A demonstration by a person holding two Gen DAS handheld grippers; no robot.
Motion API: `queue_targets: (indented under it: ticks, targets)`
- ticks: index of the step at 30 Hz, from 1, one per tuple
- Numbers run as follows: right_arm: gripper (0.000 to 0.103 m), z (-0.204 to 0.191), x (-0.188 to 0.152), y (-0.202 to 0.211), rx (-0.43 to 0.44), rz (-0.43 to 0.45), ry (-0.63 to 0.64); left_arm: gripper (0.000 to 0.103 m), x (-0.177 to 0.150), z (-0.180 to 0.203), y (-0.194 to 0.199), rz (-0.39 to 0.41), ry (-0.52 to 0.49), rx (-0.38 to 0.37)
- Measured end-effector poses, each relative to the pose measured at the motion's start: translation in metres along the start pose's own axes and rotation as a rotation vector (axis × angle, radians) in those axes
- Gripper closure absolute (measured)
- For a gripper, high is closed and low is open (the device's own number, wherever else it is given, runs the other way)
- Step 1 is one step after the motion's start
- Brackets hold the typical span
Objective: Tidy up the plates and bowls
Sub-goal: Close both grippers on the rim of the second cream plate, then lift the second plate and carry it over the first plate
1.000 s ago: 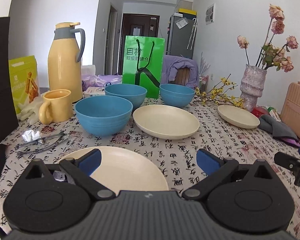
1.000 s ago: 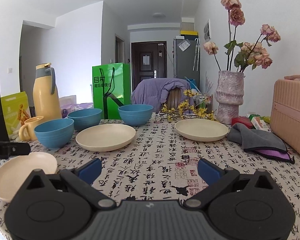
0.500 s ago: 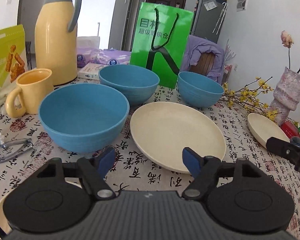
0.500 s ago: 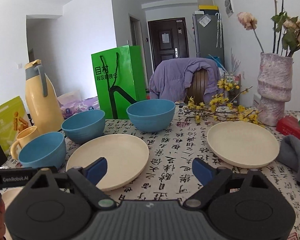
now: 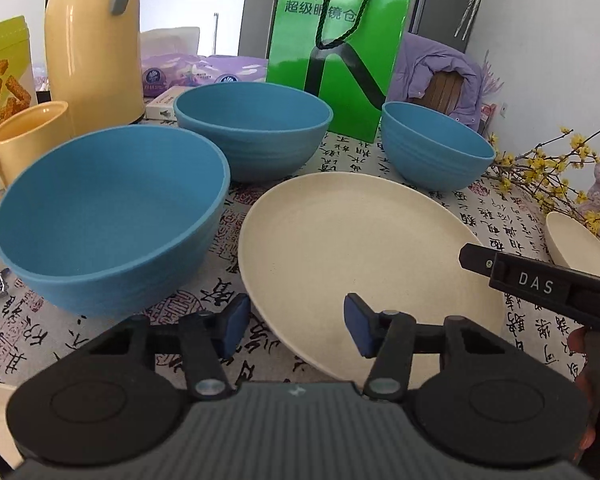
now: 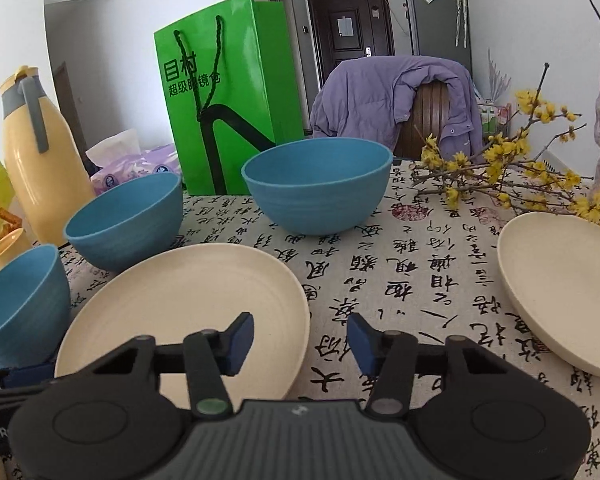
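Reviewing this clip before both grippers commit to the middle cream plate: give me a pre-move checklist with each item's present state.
1. Left gripper empty, jaws just been closing, near edge of the middle cream plate between the pads, not pressed: ok.
2. Right gripper empty, jaws just been closing, plate's right edge by its left pad: ok.
3. Plate bare: ok.
4. Nearest blue bowl apart from plate: ok.
5. Grippers clear of each other: cannot tell.
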State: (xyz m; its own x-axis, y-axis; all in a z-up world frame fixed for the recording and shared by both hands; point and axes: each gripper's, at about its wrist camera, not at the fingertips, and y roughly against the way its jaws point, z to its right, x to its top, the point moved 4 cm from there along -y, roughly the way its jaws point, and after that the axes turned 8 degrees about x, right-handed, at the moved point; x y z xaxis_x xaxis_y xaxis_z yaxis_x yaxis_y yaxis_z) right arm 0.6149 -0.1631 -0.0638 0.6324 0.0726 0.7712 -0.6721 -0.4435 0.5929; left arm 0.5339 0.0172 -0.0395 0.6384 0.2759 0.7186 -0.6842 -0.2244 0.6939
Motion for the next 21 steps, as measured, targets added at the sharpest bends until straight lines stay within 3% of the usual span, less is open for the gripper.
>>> queue_targets:
  ticks: [3,6,12,21]
  targets:
    - [0.066,0.003,0.0,-0.01,0.01,-0.006,-0.01,0.062,0.002,-0.003,-0.007,-0.029,0.037,0.012]
    - [0.084,0.005,0.0,-0.018,0.022,-0.019,-0.023,0.072,0.003,-0.004,-0.01,-0.027,0.056,0.023]
    - [0.088,0.007,-0.002,-0.022,0.01,-0.013,-0.016,0.084,0.004,-0.004,-0.01,-0.013,0.057,0.052]
    - [0.091,0.006,0.002,-0.008,-0.018,0.019,0.017,0.084,0.002,0.0,0.0,0.005,0.058,0.036]
